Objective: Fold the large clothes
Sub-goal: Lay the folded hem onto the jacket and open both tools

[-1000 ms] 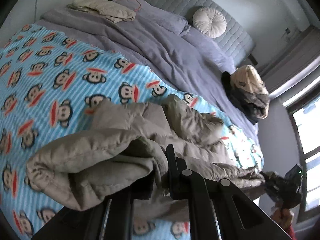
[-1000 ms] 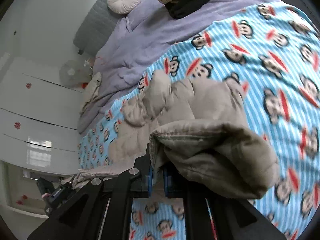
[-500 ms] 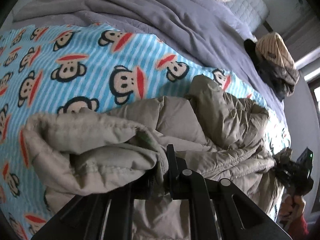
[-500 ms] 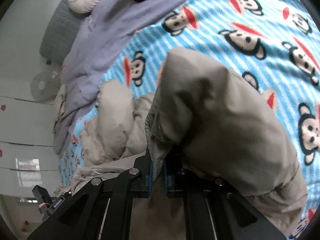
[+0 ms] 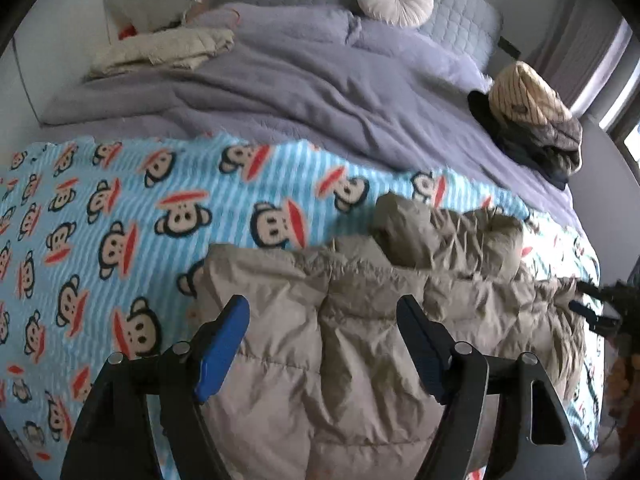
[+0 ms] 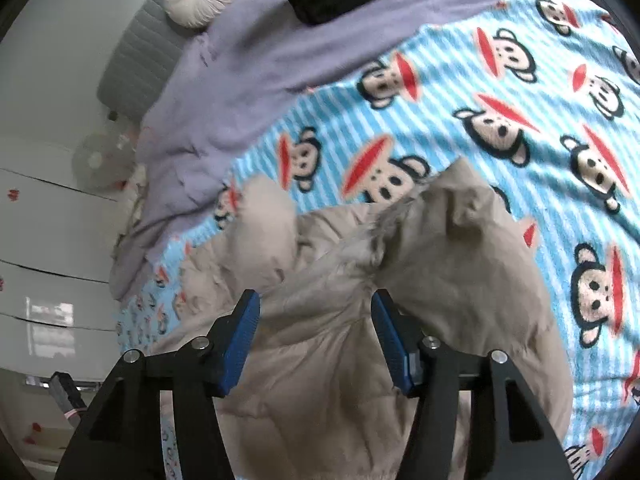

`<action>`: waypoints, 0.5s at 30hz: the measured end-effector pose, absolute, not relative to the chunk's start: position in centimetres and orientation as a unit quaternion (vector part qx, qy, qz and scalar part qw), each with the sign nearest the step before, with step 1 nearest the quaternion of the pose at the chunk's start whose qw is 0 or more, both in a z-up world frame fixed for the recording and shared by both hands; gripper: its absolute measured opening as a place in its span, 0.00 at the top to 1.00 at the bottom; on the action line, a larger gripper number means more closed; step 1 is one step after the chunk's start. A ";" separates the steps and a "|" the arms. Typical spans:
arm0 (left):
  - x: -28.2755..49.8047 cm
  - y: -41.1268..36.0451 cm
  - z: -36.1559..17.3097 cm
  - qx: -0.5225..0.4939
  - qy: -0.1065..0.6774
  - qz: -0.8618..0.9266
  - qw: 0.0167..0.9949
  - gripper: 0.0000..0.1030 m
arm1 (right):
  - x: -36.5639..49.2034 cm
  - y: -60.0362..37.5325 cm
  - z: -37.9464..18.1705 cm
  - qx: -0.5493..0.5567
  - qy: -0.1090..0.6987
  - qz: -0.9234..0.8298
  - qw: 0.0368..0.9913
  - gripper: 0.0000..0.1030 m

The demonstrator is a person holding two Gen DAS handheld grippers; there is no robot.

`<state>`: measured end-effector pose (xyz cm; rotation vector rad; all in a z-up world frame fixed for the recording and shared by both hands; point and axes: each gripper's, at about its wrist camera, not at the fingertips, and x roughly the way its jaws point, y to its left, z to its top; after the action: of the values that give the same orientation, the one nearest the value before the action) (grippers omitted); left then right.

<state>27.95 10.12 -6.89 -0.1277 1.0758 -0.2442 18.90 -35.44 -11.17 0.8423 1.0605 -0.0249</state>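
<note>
Jacket: beige puffer jacket point(image 5: 360, 320) lies bunched on the monkey-print blanket point(image 5: 120, 208).
Left gripper point(image 5: 322, 314): jaws just opened wide, pads clear of the jacket below.
Right gripper point(image 6: 315, 312): jaws just opened, jacket fold between, unpinched.

Both wrist cameras look steeply down, close over a beige puffer jacket point(image 5: 360, 340) point(image 6: 360, 360) just beyond each gripper's fingers. Both views share the monkey-print blanket point(image 5: 120, 200) point(image 6: 520, 100).

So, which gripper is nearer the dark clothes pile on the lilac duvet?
Right. The right gripper is at the jacket's end on the pile's side; the left gripper is at the far end. Both have just been opening, and the jacket lies ungripped between them.
</note>
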 end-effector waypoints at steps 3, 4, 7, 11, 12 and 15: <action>28.0 8.8 -7.8 -0.052 0.520 -0.147 0.840 0.26 | 18.7 -33.4 -10.9 0.353 0.506 0.020 0.787 0.70; 27.9 8.0 -8.6 -0.039 0.522 -0.150 0.838 0.26 | 18.9 -32.5 -11.1 0.329 0.516 0.026 0.790 0.76; 28.1 5.5 -11.5 -0.002 0.529 -0.144 0.836 0.31 | 19.5 -29.6 -12.5 0.243 0.543 0.023 0.804 0.77; 29.9 3.7 -16.1 0.001 0.547 -0.107 0.830 0.31 | 20.8 -29.4 -15.5 0.202 0.545 -0.019 0.814 0.82; 30.4 3.5 -17.0 -0.003 0.547 -0.101 0.831 0.31 | 21.3 -29.9 -16.2 0.205 0.542 -0.029 0.815 0.83; 32.1 2.9 -18.7 -0.009 0.545 -0.093 0.833 0.31 | 22.5 -30.8 -17.4 0.221 0.535 -0.045 0.815 0.87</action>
<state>32.12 2.86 -18.72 -0.0188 1.1552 -0.1972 22.49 -30.80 -17.44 0.4706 1.1407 -0.0961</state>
